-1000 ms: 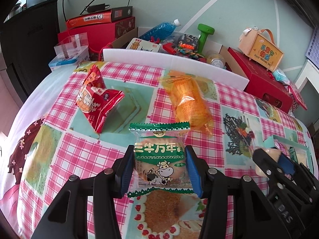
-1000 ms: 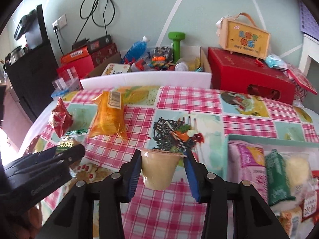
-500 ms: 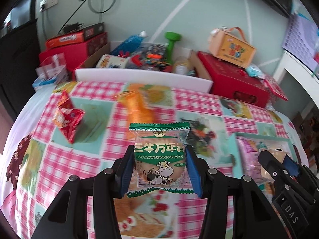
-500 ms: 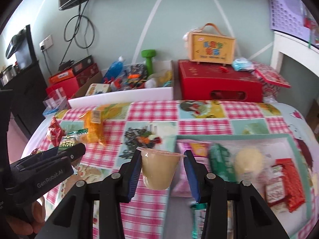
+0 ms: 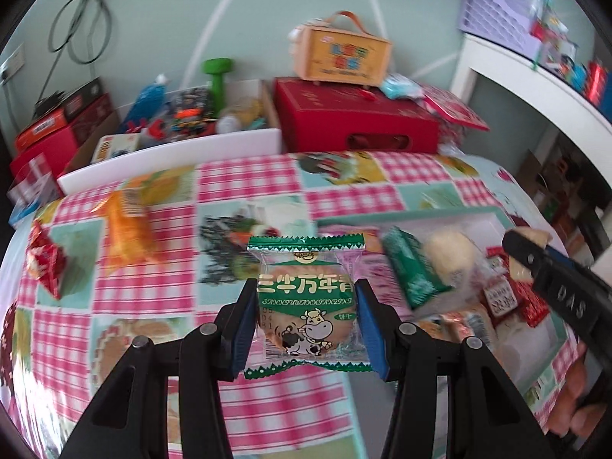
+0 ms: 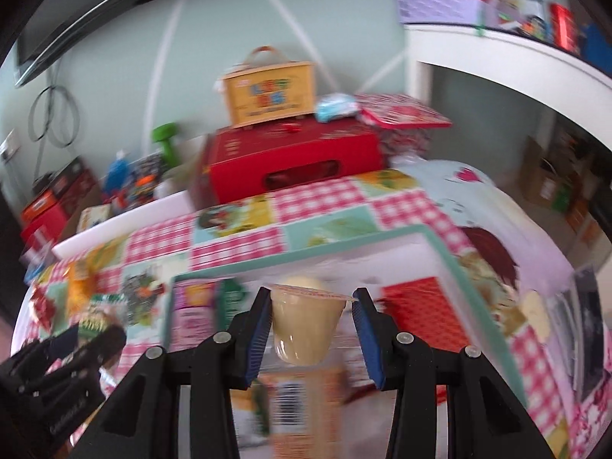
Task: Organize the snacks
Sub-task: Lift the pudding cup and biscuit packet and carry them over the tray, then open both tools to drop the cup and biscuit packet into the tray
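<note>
Checked pink cloth covers the worktop (image 5: 126, 317), with boxes and clutter stacked along the wall behind. At centre, the left tool (image 5: 306, 325) is clenched on a green-edged biscuit pack (image 5: 306, 298), pads pressing its two sides, the pack upright and clear of the cloth. The right tool (image 6: 311, 325) is clamped on a pale jelly cup (image 6: 304, 325), gripped just under its foil rim and held above the tray (image 6: 443, 252).

That teal-rimmed tray sits at the right side of the worktop and already carries a crowd of snacks: a green packet (image 5: 411, 271), a round pale bun (image 5: 449, 252), red sachets (image 5: 512, 298). Still out on the cloth, well apart from the tray, lie an orange bag (image 5: 126, 229) and a red packet (image 5: 46, 267).

Risks, as judged from here: the cup tapers downward, so a slack pinch could let it slide through the pads and tip among the packets. The biscuit is brittle, and too hard a squeeze may crack it inside its wrapper. Both tools are close together near the tray, and a collision could knock either load loose. With little bare tray floor showing, a careless drop may land on other snacks and roll out over the rim.
</note>
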### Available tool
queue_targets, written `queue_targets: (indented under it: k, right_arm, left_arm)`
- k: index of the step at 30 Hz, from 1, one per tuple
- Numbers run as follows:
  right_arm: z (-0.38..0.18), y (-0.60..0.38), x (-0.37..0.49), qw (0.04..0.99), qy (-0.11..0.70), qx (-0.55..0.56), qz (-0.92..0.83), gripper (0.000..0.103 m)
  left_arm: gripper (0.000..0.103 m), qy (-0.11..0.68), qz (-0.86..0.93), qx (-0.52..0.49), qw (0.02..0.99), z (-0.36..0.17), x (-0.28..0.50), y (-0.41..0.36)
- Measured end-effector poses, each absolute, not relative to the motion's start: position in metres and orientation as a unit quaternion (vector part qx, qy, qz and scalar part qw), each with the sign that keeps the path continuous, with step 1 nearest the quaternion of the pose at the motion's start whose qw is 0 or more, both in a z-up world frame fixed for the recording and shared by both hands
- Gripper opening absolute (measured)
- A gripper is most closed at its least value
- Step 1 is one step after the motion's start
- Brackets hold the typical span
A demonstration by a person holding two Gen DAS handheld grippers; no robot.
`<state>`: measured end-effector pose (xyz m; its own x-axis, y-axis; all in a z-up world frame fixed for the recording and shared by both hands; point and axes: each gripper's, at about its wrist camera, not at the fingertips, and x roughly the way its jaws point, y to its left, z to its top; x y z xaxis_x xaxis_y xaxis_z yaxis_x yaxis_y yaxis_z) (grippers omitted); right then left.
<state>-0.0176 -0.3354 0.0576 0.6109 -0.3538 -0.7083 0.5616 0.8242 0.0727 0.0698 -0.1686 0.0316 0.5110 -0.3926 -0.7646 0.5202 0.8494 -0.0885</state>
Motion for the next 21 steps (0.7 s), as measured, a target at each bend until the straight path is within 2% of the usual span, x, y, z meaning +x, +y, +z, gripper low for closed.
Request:
queue_targets:
  k: [13, 21]
  right_arm:
    - [0.045, -0.39, -0.046, 0.859, 0.366, 0.189, -0.303, 0.046]
    - [0.034, -0.398, -0.046, 0.852, 0.379, 0.205, -0.297, 0.046]
  left_arm:
    - [0.051, 0.429, -0.335, 0.124, 0.83, 0.016, 0.032, -0.249]
    - [0.051, 0.446, -0.335, 0.132, 0.82, 0.001, 0.035, -0.271]
